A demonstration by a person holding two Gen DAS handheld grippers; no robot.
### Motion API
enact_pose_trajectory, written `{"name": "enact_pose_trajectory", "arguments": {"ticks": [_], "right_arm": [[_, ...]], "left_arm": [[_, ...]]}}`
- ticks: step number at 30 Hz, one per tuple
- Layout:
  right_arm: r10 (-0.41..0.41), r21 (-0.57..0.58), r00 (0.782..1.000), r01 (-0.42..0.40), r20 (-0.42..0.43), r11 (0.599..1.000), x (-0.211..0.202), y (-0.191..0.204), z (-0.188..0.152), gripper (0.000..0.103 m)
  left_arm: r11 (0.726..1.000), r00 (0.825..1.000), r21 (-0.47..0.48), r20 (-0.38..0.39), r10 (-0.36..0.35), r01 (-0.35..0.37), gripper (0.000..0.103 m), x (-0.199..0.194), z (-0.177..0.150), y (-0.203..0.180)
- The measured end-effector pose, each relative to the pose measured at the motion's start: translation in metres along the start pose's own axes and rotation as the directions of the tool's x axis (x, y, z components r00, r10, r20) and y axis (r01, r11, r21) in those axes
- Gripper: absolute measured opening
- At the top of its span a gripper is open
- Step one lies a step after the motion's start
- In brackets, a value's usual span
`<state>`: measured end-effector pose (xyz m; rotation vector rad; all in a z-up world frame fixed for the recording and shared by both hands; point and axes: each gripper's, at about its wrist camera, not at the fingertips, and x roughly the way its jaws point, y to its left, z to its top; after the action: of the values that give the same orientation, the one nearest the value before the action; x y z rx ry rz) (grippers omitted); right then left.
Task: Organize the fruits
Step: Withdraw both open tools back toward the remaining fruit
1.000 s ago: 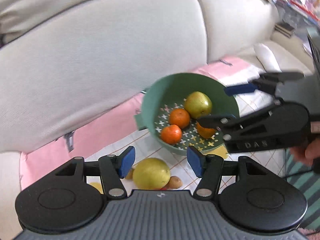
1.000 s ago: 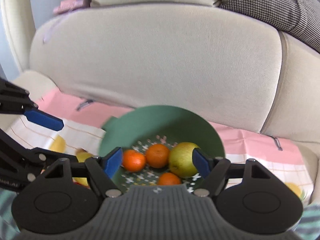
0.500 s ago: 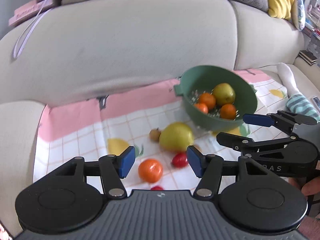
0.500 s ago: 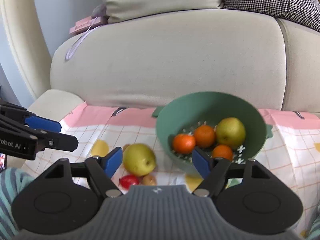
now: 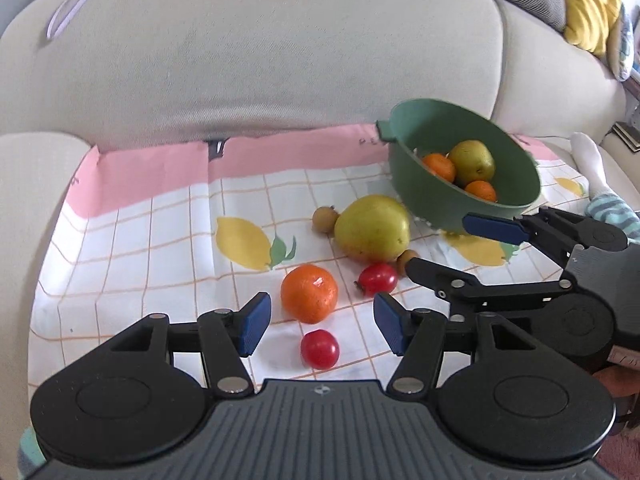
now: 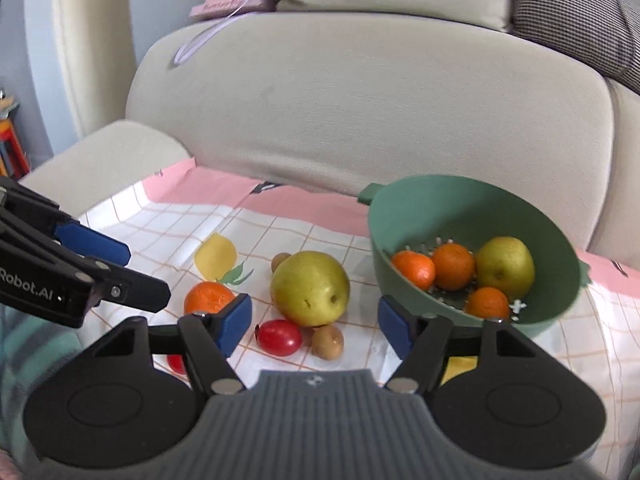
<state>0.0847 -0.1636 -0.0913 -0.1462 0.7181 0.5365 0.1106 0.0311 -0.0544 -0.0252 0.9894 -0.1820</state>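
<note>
Both hand-held grippers have pulled back from the green colander point(image 6: 460, 208): left hand-held gripper point(image 5: 320, 322) wide and empty, right hand-held gripper point(image 6: 314, 318) closing on nothing. Colander, right of frame: three oranges, one pear. Cloth point(image 5: 160, 240): one pear point(image 6: 310, 288), one orange point(image 5: 309, 293), two tomatoes, two small brown fruits.

My fingers point(image 5: 252, 323) carry blue pads on black arms, on both hands. The cloth point(image 5: 160, 232) under the fruit is white with a thin orange grid, printed yellow lemons with green leaves, and a pink border. The colander point(image 6: 420, 216) is dull green; inside it lie three orange mandarins point(image 6: 453, 266) and a yellow-green pear point(image 6: 506, 266). Outside sit a yellow-green pear point(image 5: 371, 227), an orange mandarin point(image 5: 309, 293), two red tomatoes point(image 5: 320, 349) and small brown fruits point(image 6: 328, 342). The sofa point(image 5: 280, 52) is beige.
</note>
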Motion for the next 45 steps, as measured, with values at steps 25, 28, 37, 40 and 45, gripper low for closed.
{"name": "enact_pose_trajectory", "arguments": {"ticks": [25, 28, 37, 40, 45], "right_arm": [[-0.044, -0.235, 0.999, 0.045, 0.009, 0.971, 0.046, 0.007, -0.006, 0.065], [-0.052, -0.266, 0.999, 0.054, 0.014, 0.962, 0.047, 0.009, -0.008, 0.064], [-0.052, -0.321, 0.998, 0.056, 0.02, 0.945, 0.052, 0.014, -0.011, 0.062], [-0.045, -0.328, 0.999, 0.052, 0.029, 0.943, 0.053, 0.016, -0.011, 0.062], [-0.035, -0.313, 0.999, 0.044, 0.035, 0.949, 0.056, 0.019, -0.008, 0.062]], "left_arm": [[0.999, 0.995, 0.029, -0.095, -0.014, 0.016, 0.064, 0.071, 0.0, 0.014], [0.999, 0.995, 0.025, -0.1, -0.032, 0.034, 0.064, 0.075, 0.001, 0.014], [0.997, 0.992, 0.001, -0.102, -0.07, 0.071, 0.052, 0.084, 0.003, 0.015], [0.997, 0.993, -0.01, -0.096, -0.072, 0.071, 0.051, 0.082, 0.002, 0.016], [0.997, 0.996, -0.05, -0.065, -0.064, 0.061, 0.05, 0.071, 0.003, 0.024]]}}
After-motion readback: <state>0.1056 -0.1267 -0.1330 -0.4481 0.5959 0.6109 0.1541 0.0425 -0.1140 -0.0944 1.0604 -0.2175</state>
